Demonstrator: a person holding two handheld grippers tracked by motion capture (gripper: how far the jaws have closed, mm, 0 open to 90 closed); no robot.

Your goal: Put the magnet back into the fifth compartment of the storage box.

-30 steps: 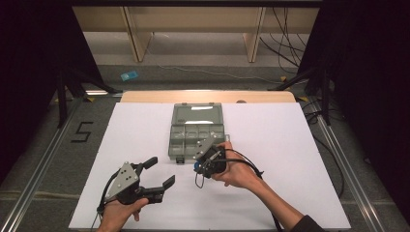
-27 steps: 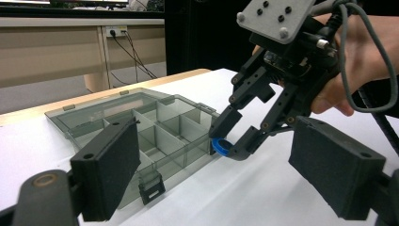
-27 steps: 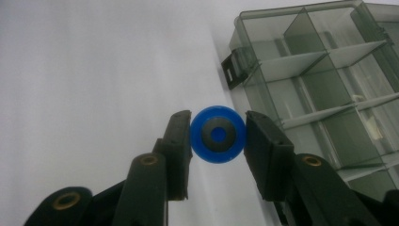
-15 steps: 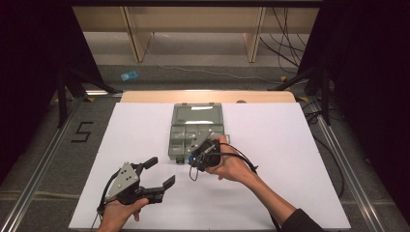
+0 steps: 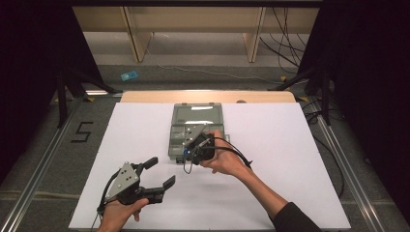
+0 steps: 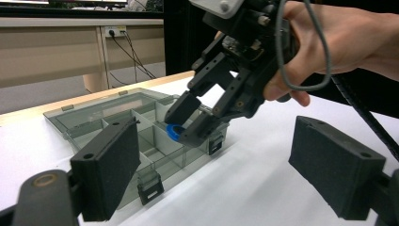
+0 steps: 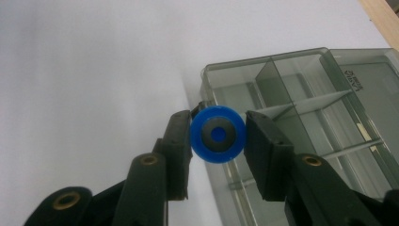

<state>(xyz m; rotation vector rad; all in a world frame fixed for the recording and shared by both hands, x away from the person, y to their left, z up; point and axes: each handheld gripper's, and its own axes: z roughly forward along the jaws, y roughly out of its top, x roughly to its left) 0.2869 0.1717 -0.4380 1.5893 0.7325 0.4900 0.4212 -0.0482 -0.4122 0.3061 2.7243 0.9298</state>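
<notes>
1. Right gripper (image 7: pixel 217 134) is clamped on a blue round part with a grey centre (image 7: pixel 218 133), one pad on each side of its rim.
2. Compared with a second earlier, in the high view the right gripper (image 5: pixel 189 155) has shifted slightly left, to the near-left corner of the compartment box (image 5: pixel 193 116); the part now hangs at that corner.
3. Judgement: the carry is nearly complete, with lowering and release into a compartment remaining.
4. Left gripper (image 5: pixel 157 173) rests on the white table (image 5: pixel 290 154), jaws apart and empty, well short of the box.
5. Box lid lies open beyond the compartments.
</notes>
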